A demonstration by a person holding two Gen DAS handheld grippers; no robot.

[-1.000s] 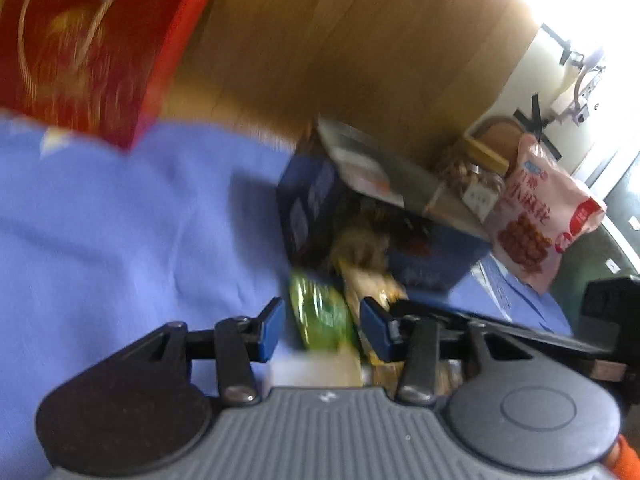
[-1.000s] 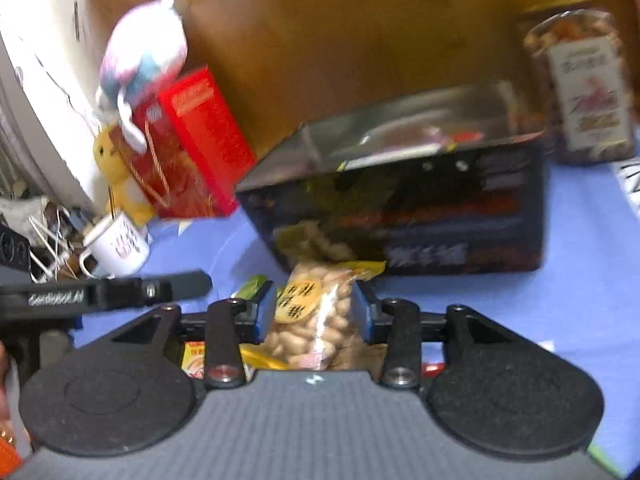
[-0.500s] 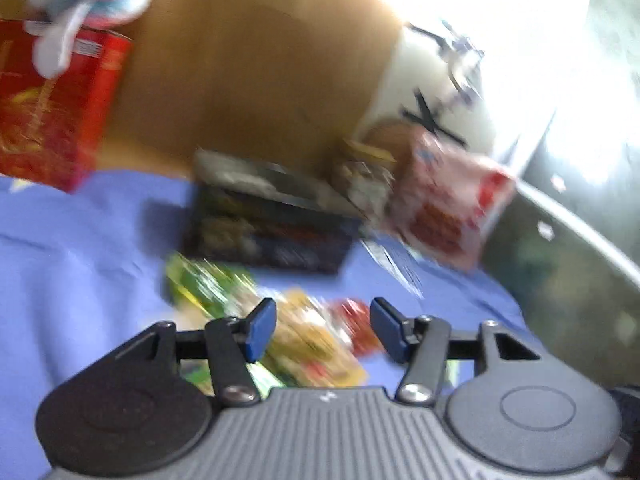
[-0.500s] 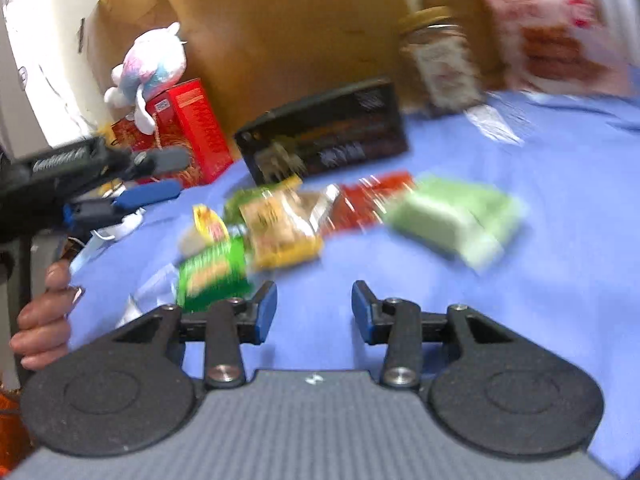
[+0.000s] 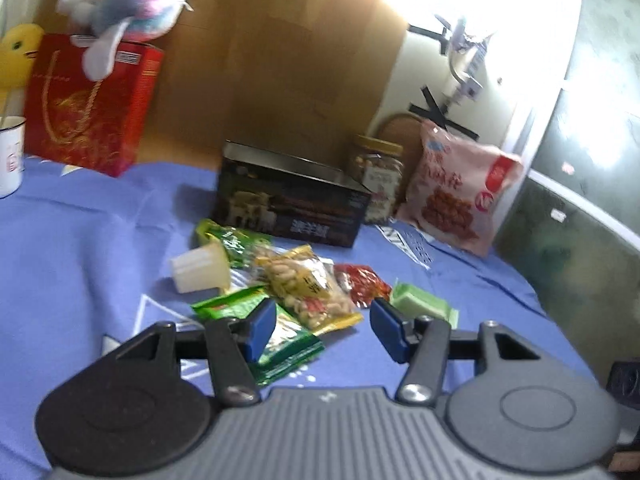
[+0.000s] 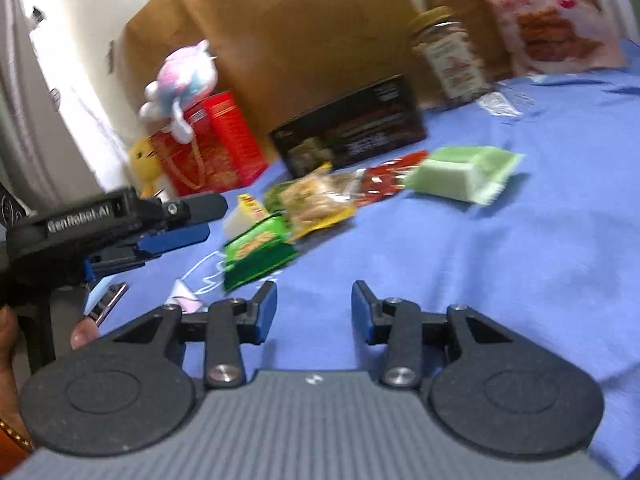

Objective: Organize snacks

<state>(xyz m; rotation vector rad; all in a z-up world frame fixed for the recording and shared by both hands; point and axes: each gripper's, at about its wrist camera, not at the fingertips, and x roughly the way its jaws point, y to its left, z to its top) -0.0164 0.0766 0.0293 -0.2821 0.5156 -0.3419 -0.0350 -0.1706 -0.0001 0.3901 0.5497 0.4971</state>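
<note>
A heap of small snacks lies on the blue cloth [image 5: 72,240]: a peanut packet [image 5: 308,288], a green packet [image 5: 280,340], a jelly cup [image 5: 200,270], a red packet [image 5: 362,284] and a pale green packet [image 5: 422,306]. Behind them stands a black box [image 5: 292,204]. My left gripper [image 5: 324,332] hovers open just short of the heap, with nothing between its pads. My right gripper [image 6: 314,308] is open and empty over bare cloth, nearer than the green packet [image 6: 260,248] and peanut packet [image 6: 316,200]. The left gripper [image 6: 188,224] shows at the left of the right wrist view, held by a hand.
A nut jar [image 5: 376,172] and a pink snack bag [image 5: 456,192] stand to the right of the black box. A red gift box [image 5: 88,108] with a plush toy [image 5: 128,4] on it, a yellow toy [image 5: 16,52] and a mug [image 5: 10,156] are at the left. Brown cardboard [image 6: 300,20] backs the table.
Both grippers have drawn back from the black box. A second ago a green packet sat between the left pads and the peanut packet between the right; both jaws are now wider and empty.
</note>
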